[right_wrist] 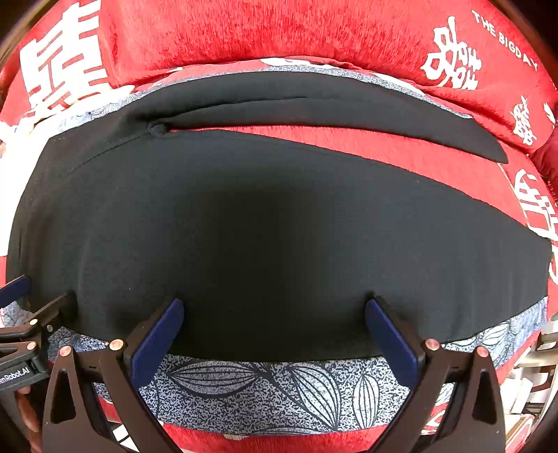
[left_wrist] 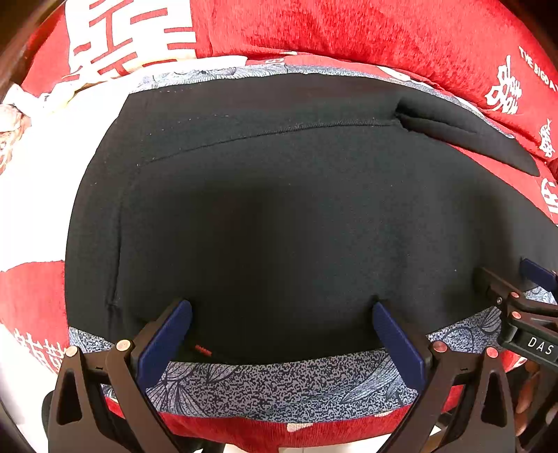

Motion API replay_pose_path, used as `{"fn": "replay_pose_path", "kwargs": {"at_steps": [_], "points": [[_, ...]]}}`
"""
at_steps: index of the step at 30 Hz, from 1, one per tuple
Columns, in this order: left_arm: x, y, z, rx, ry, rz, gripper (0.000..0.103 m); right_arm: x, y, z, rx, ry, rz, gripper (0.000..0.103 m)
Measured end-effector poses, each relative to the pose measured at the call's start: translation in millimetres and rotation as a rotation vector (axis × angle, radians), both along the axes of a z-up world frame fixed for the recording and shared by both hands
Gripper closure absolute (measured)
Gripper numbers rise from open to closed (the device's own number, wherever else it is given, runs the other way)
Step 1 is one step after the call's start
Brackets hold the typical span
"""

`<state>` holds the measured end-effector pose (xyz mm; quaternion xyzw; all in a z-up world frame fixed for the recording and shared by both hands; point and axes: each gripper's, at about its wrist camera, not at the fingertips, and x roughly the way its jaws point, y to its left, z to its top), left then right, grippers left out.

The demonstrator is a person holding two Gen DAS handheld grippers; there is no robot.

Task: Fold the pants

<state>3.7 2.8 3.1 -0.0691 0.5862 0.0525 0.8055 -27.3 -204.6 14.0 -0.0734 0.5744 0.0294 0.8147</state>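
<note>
Black pants (left_wrist: 279,209) lie flat on a grey leaf-patterned cloth (left_wrist: 279,386), waist end to the left. In the right wrist view the pants (right_wrist: 279,226) split at the crotch (right_wrist: 157,129). The far leg (right_wrist: 331,108) runs off to the right, apart from the near leg. My left gripper (left_wrist: 281,305) is open above the pants' near edge, with only flat fabric between its blue pads (left_wrist: 167,334). My right gripper (right_wrist: 274,301) is open over the near leg's near edge. Each gripper also shows in the other's view: the right gripper (left_wrist: 512,278), the left gripper (right_wrist: 38,296).
A red bedcover (right_wrist: 401,153) with white characters lies under the cloth. Red pillows (left_wrist: 383,31) line the far side. A white patch of cover (left_wrist: 35,195) is at the left. The bed's near edge (left_wrist: 279,435) is just below the grippers. A hand (right_wrist: 24,407) holds the left gripper.
</note>
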Motion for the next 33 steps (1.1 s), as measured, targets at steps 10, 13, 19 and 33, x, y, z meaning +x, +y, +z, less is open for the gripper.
{"fn": "replay_pose_path", "kwargs": {"at_steps": [10, 13, 19, 33], "points": [[3, -1, 5, -0.003, -0.010, 0.007, 0.000, -1, -1, 0, -0.002, -0.009, 0.001, 0.000], [5, -1, 8, 0.019, 0.011, 0.010, 0.000, 1, -2, 1, -0.001, 0.014, 0.004, 0.000], [18, 17, 30, 0.027, -0.004, 0.061, 0.000, 9, -4, 30, 0.024, -0.033, -0.007, 0.000], [93, 58, 63, 0.107, -0.001, 0.150, 0.000, 109, 68, 71, 0.044, -0.104, 0.284, 0.000]]}}
